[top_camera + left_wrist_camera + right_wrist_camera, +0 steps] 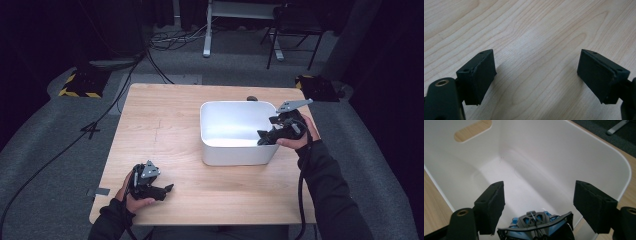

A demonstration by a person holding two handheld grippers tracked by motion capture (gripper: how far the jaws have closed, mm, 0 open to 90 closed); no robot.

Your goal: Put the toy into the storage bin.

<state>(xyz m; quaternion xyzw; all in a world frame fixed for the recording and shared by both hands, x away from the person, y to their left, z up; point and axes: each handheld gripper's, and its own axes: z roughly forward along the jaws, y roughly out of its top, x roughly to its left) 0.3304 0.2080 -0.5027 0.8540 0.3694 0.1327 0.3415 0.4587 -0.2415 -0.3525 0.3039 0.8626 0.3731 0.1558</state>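
**Right gripper over the white bin, a blue-and-grey object just below its spread fingers**

In the high view the right gripper (266, 136) hangs over the right-hand rim of the white bin (235, 152), which sits right of centre in the frame on the wooden surface (165, 125). The right gripper view looks down into that bin (599, 152): its fingers (492, 205) stand wide apart, and at the bottom centre of the frame, between and just below them, lies a blue-and-grey object (536, 220) with a netted or ribbed top. What it is I cannot tell. The fingers do not touch it. A slot handle (472, 130) cut in the bin's wall shows at the upper left of that frame.

The left gripper (167, 189) rests low at the lower left of the high view, well apart from the bin. In its own view the fingers (480, 75) are spread wide over bare wood grain with nothing between them.

Judged from this, the step in hand is at the bin: either the object is just let go into it or is about to be picked from it; the pictures do not settle which. If a pick, the next move calls for lowering the right gripper so both fingers straddle the object, then closing squarely without scraping the bin wall. If a drop, it calls for lifting straight up clear of the rim.
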